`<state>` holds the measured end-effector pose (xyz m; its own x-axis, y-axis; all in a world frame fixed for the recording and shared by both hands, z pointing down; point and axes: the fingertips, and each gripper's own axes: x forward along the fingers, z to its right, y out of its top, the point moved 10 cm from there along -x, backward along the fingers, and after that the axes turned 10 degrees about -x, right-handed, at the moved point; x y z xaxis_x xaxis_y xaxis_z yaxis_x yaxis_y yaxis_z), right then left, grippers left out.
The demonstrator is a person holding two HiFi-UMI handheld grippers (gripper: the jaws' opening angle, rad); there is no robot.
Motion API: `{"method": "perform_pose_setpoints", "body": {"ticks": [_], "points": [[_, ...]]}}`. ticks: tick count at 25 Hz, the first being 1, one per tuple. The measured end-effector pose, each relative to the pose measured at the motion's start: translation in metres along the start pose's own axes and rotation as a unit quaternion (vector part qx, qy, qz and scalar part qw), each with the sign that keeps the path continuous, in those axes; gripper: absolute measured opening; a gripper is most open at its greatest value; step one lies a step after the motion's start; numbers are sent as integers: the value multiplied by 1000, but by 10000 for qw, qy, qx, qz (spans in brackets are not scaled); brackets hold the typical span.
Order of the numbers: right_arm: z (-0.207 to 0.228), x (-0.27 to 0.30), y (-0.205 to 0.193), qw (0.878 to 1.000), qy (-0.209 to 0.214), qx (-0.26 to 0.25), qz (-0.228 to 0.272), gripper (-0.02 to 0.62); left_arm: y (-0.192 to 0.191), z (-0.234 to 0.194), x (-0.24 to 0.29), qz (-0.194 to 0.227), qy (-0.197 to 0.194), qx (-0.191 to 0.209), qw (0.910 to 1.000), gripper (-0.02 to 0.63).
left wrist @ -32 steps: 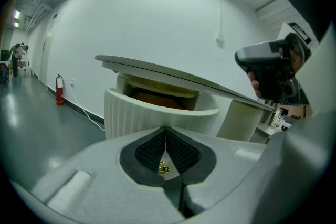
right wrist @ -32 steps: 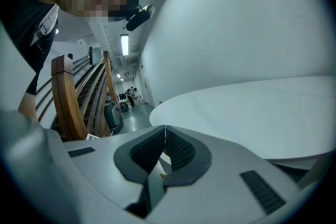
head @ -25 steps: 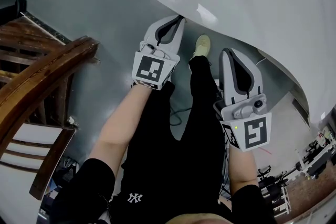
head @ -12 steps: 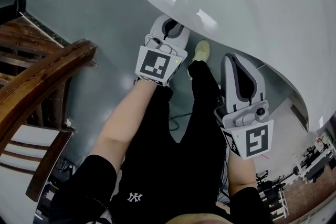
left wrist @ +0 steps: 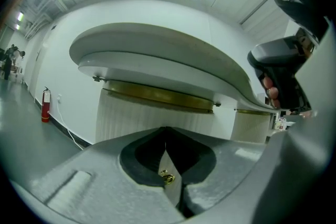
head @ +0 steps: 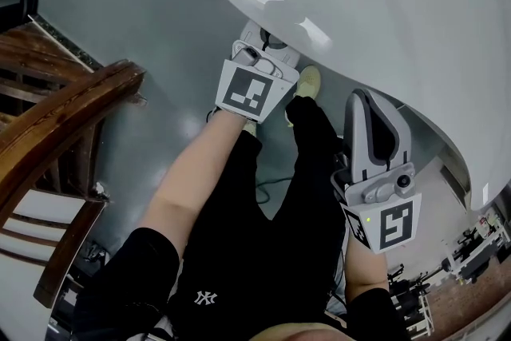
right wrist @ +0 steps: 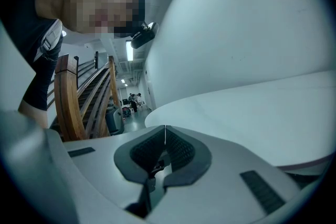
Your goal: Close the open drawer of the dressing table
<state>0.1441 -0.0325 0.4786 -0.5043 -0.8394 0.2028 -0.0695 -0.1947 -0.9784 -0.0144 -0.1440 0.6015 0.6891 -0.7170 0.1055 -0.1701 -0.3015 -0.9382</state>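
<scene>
Head view: the left gripper pokes its tips under the rim of the white dressing table, while the right gripper hangs near that rim. Left gripper view: the fingers are clenched tip to tip, and the drawer's brass knob shows in the hollow behind them. Right gripper view: the fingers are clenched on nothing.

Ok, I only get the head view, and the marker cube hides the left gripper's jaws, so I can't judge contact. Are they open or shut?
Observer: Shut. In the left gripper view the left gripper has its jaw tips meeting.
Operator: Anything at them?
Observer: A small gold knob on a white panel shows in the gap behind the tips. I can't tell whether they pinch it.
Operator: And beyond the jaws?
Observer: A gold band runs above a ribbed white front.
</scene>
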Motion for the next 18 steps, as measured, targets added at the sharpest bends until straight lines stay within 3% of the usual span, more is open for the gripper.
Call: {"method": "perform_pose_setpoints", "body": {"ticks": [6, 18], "points": [[0, 5, -1, 10000, -3, -3, 61, 15, 0, -5, 0, 177, -98, 122, 9997, 11], [-15, 5, 13, 9999, 8, 89, 45, 17, 12, 4, -30, -153, -12, 29, 9999, 11]]}}
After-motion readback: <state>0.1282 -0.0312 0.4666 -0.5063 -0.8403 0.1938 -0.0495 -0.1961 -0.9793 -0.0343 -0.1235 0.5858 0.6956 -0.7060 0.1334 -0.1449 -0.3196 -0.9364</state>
